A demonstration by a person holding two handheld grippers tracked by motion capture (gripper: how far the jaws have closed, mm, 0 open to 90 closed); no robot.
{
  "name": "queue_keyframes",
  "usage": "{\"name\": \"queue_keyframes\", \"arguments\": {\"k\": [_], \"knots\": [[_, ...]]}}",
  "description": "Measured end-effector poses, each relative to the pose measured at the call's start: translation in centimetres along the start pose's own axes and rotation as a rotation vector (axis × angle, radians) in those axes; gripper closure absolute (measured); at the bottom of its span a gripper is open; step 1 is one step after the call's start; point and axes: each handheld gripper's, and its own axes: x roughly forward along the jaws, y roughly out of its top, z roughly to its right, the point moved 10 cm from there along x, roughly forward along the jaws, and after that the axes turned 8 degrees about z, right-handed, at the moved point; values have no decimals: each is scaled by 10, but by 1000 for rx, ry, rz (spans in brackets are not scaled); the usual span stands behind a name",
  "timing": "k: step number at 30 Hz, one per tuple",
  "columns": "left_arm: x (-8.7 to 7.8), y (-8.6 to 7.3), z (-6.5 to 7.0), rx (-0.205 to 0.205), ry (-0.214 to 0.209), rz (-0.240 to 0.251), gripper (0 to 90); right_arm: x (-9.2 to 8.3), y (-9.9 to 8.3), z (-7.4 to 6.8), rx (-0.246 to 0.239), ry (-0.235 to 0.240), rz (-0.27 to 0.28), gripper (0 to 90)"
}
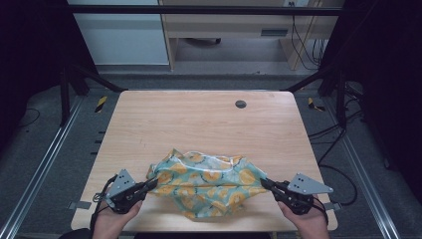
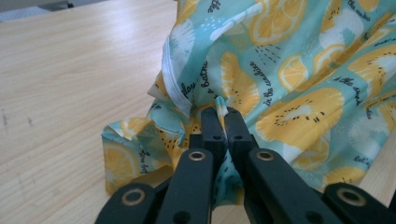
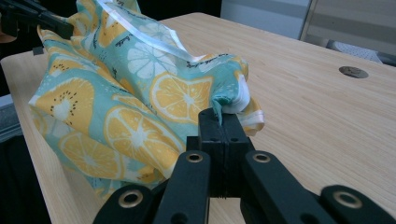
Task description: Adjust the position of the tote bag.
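Observation:
A teal cloth printed with yellow lemon slices [image 1: 206, 181] lies bunched at the near middle of the wooden table [image 1: 199, 119]. My left gripper [image 1: 153, 183] is shut on the cloth's left end. In the left gripper view the cloth [image 2: 289, 70] rises past the gripper [image 2: 221, 112], a pinch of fabric squeezed between its jaws. My right gripper [image 1: 263, 182] is shut on the cloth's right end. The right gripper view has the gripper [image 3: 221, 116] clamped on a corner of the cloth [image 3: 140, 93] beside its white hem. The cloth hangs stretched between the two grippers.
A round grey grommet [image 1: 241, 104] sits in the table's far right part. Black frame posts [image 1: 64, 94] stand at the table's far corners. Pale furniture [image 1: 224, 25] and cables stand beyond the far edge. The person's hands [image 1: 112, 221] come in at the near edge.

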Motion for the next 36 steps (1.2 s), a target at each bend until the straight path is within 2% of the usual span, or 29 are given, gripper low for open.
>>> {"name": "queue_keyframes", "arguments": {"k": [7, 15, 21, 29, 36], "knots": [[0, -6, 0, 1, -12, -32, 899, 0, -4, -5, -16, 19, -23, 900], [4, -16, 2, 5, -38, -92, 898, 1, -10, -11, -25, 52, -51, 900], [8, -24, 4, 27, -56, -143, 896, 4, -16, -16, -40, 75, -81, 900], [11, -30, 8, 53, -81, -178, 893, 7, -24, -18, -65, 96, -128, 900], [14, -35, 6, 81, -76, -209, 890, 9, -30, -21, -84, 112, -162, 900]]}}
